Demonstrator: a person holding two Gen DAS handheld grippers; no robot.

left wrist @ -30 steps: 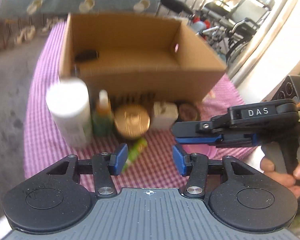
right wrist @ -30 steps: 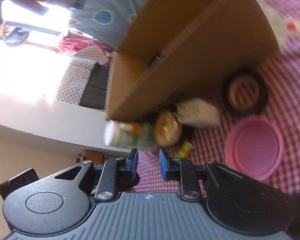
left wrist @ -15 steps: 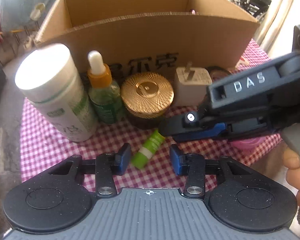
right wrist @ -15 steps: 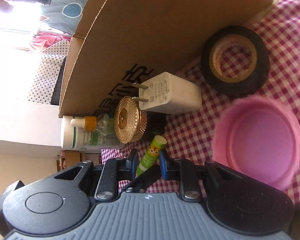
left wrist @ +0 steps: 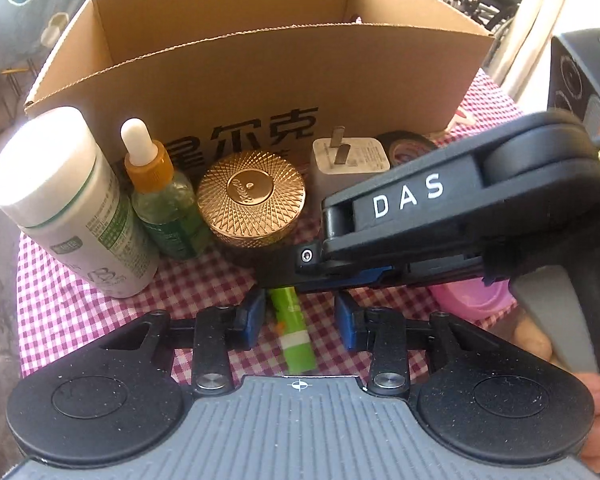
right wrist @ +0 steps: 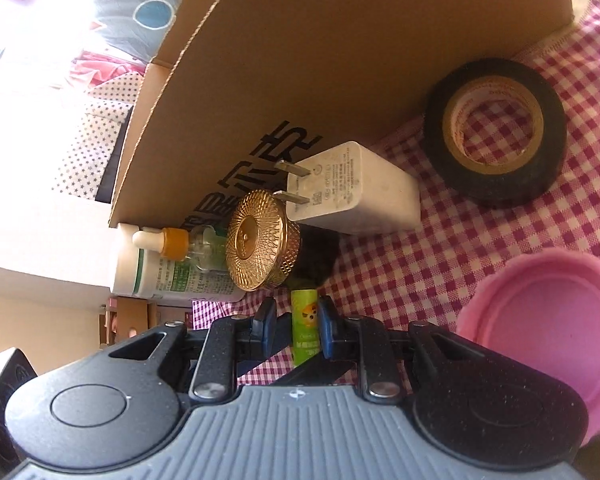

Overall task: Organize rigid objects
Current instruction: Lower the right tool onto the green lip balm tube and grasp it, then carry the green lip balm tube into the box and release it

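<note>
Both grippers tilt down over the checked tabletop (left wrist: 80,316), meeting at the green tube (left wrist: 292,332) lying near the cardboard box (left wrist: 260,76). The left gripper (left wrist: 298,322) straddles the tube, its jaws closing but clear of it. The right gripper (right wrist: 296,330) reaches in from the right, its jaws close against the tube's sides; whether they clamp it is unclear.

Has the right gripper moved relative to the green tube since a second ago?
Yes. The right gripper has come down and forward toward the cardboard box; the green tube, earlier ahead of its fingertips, now sits between its pads.
</note>
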